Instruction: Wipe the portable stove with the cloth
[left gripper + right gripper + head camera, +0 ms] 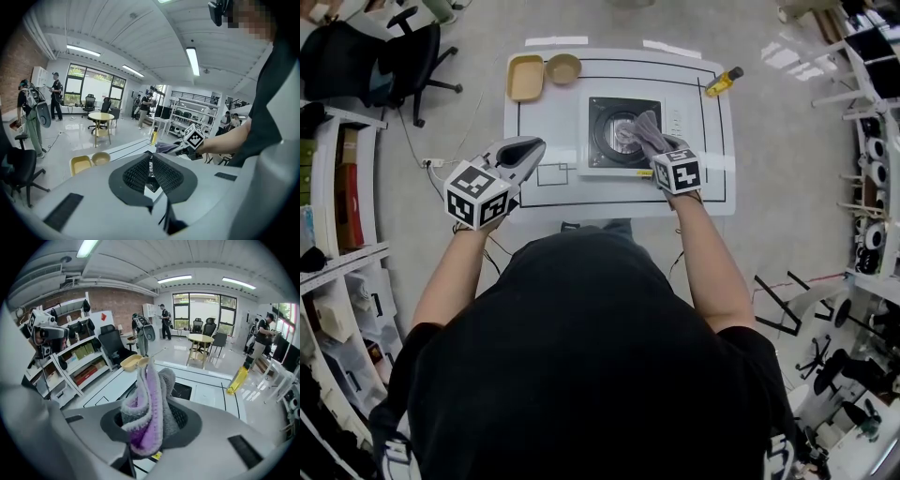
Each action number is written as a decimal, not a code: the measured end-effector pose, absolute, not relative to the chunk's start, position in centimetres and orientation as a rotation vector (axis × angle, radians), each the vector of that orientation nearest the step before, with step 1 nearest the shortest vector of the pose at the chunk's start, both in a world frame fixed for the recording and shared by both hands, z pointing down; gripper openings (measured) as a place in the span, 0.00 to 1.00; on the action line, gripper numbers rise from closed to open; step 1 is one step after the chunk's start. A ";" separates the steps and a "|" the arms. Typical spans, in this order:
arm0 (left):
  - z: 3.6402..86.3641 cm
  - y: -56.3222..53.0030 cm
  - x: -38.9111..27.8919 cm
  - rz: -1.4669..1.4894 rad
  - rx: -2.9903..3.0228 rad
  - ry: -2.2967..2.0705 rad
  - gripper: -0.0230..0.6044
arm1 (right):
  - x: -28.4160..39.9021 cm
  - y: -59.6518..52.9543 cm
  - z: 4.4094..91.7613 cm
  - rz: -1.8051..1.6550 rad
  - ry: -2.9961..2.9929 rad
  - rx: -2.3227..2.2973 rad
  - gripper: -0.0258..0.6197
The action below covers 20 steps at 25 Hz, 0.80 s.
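Dark-clad shoulders and two bare forearms, stretched over a white table [534, 192], with cloth at the stove.

Clamps the grey and purple cloth [637, 129] between the jaws of the right gripper [660, 150], folds standing up past the pads, and holds it down over the round burner well of the portable stove [596, 167], which sits at the middle of the table. Holds the left gripper [528, 147] above the table's front left edge, well apart from the stove, jaws pressed together with nothing between them. Shows a yellow tray [526, 77] and a tan bowl [563, 67] just beside each other at the far left corner, and a yellow bottle [724, 82] lying at the far right corner.
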<state>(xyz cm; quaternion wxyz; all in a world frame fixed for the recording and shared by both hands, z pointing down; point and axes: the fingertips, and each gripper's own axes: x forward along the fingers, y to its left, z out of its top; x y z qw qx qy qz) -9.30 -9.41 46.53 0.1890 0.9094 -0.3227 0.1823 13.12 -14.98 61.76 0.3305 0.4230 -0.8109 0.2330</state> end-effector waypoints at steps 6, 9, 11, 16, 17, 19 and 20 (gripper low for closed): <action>46.1 -10.4 -7.8 0.529 2.565 -0.904 0.10 | 14.6 -17.0 58.1 0.585 -2.187 1.157 0.25; 45.7 -10.9 -7.1 0.530 2.572 -0.903 0.10 | 15.4 -17.5 56.2 0.570 -2.215 1.176 0.25; 45.3 -11.5 -6.5 0.529 2.580 -0.905 0.10 | 16.0 -18.1 54.9 0.559 -2.240 1.189 0.25; 44.4 -12.6 -5.6 0.519 2.587 -0.925 0.10 | 17.5 -19.1 51.6 0.538 -2.293 1.225 0.25; 44.1 -12.8 -5.5 0.516 2.588 -0.929 0.10 | 17.7 -19.3 50.9 0.532 -2.303 1.232 0.25; 43.7 -13.3 -5.2 0.510 2.590 -0.938 0.10 | 18.2 -19.8 49.5 0.521 -2.321 1.245 0.25; 43.6 -13.5 -5.1 0.508 2.590 -0.942 0.10 | 18.5 -20.0 49.0 0.515 -2.328 1.250 0.25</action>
